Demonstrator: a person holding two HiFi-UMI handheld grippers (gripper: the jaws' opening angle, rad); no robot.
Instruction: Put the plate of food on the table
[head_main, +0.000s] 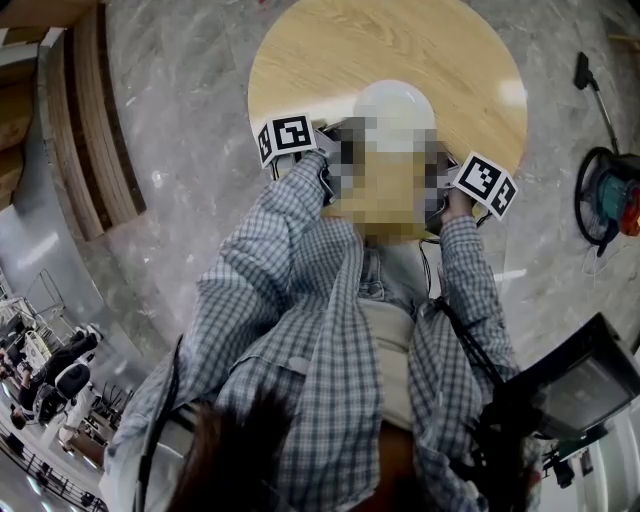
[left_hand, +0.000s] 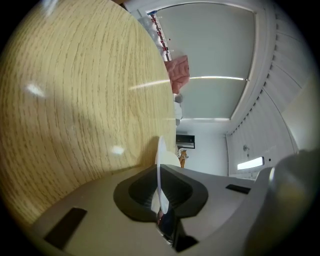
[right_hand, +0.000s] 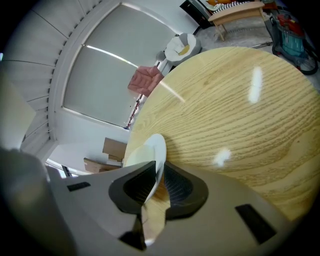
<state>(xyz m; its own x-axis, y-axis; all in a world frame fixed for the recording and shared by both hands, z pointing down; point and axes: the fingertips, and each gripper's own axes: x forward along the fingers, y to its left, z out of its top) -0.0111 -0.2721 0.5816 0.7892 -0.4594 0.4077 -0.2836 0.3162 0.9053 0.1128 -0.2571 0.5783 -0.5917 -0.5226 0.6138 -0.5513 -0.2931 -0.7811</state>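
A white plate (head_main: 393, 108) lies over the near part of the round wooden table (head_main: 300, 50); a mosaic patch hides its near side and whatever is on it. My left gripper (head_main: 322, 140) holds the plate's left rim and my right gripper (head_main: 448, 178) its right rim. In the left gripper view the thin plate (left_hand: 161, 152) rim runs edge-on between the shut jaws of the left gripper (left_hand: 161, 175). In the right gripper view the plate (right_hand: 152, 150) rim is pinched by the right gripper (right_hand: 157, 175), close over the table (right_hand: 240, 115). Whether the plate touches the wood I cannot tell.
Marble floor surrounds the table. A vacuum-like machine with a hose (head_main: 608, 195) stands on the floor at the right. Wooden steps (head_main: 90, 130) run along the left. A black case (head_main: 580, 385) sits at the lower right, beside the person's checked sleeves.
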